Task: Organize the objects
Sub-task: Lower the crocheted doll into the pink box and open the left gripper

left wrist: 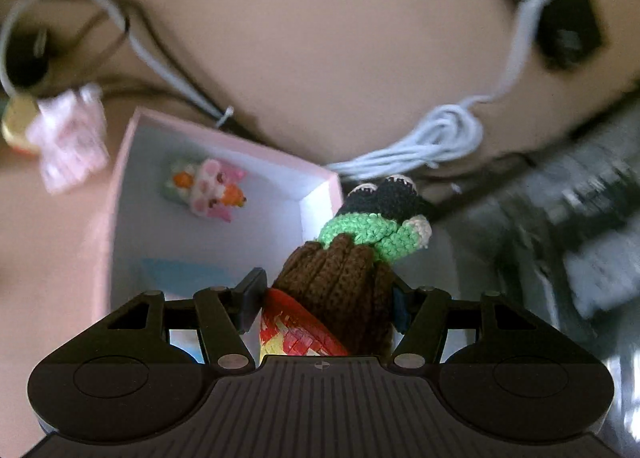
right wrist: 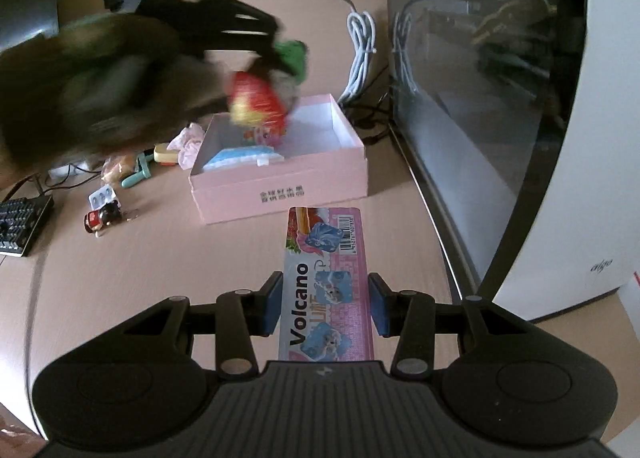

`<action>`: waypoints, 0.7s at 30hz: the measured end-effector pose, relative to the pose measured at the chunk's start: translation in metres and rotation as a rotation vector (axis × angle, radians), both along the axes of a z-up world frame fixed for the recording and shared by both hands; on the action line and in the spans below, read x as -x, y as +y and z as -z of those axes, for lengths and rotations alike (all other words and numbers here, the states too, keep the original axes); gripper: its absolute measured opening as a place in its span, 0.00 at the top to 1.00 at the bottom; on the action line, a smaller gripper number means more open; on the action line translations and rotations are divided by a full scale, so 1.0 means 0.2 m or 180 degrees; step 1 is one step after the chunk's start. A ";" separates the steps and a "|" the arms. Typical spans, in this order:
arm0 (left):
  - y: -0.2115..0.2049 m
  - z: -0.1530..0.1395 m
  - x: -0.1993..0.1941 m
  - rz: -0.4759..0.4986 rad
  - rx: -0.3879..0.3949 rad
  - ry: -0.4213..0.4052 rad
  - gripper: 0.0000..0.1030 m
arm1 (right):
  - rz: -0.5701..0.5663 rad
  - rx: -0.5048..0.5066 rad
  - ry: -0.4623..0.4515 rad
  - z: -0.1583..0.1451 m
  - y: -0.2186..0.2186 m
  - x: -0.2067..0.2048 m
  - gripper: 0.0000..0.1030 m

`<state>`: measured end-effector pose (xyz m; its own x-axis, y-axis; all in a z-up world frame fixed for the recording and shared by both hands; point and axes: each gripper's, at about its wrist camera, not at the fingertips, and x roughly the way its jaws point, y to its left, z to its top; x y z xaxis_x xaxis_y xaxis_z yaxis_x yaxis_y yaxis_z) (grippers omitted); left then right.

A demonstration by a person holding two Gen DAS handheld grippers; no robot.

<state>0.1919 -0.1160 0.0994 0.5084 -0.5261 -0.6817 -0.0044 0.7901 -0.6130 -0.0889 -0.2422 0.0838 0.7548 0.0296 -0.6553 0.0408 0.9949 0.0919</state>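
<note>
Left claw [left wrist: 324,298]: closed on a crochet doll [left wrist: 340,282] with brown hair, green top and a red and yellow part near the camera; both pads touch its sides.
Right claw [right wrist: 324,304]: half closed around a pink card pack [right wrist: 326,290] printed "Volcano"; the pads are at its two long edges, so I judge it is held.
Box [right wrist: 280,194]: pink, open at the top, on the worktop [right wrist: 140,278], far from the right claw and just beyond the far end of the pack.
Doll place: in the air above the box, over its far left part in the right view; in the left view it hangs at the box's right wall.
Inside box: a small pink and orange toy [left wrist: 212,186] and a light blue flat thing [right wrist: 240,156] lie on the white floor.
Step in hand: I judge it is to put the doll into the box.
How to do well: bring the doll over the free white floor, lower it below the rim, then let the pads go apart.
Edges: the box walls are thin, so the hanging legs can catch on the rim.
Open room: wide bare worktop near and left; a white cable [right wrist: 362,50] lies far behind the box.
Tight side: a big white case [right wrist: 580,138] with a dark glass panel stands close on the right.
Loose things: small toys and a blister strip [right wrist: 102,196] lie left of the box, beside a keyboard [right wrist: 20,224].
</note>
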 end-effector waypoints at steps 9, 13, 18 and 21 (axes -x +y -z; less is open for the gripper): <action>-0.11 0.15 0.02 0.0040 -0.0401 0.0175 0.33 | -0.0193 0.0224 0.0055 0.08 -0.04 0.04 0.58; -0.02 0.12 0.02 -0.0195 -0.0090 0.0198 0.33 | -0.0239 0.0215 0.0085 0.10 -0.04 -0.02 0.58; 0.06 0.14 0.03 -0.0391 0.0362 0.0302 0.32 | -0.0339 0.0238 0.0059 0.10 0.00 -0.09 0.58; -0.03 0.14 0.01 0.0265 0.0015 0.0385 0.31 | -0.0362 0.0259 0.0075 0.10 0.02 -0.11 0.58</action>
<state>0.1903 -0.1226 0.0716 0.3771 -0.5664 -0.7328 -0.0130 0.7879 -0.6157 -0.0671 -0.2390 0.0634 0.7340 0.0602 -0.6765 -0.0716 0.9974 0.0111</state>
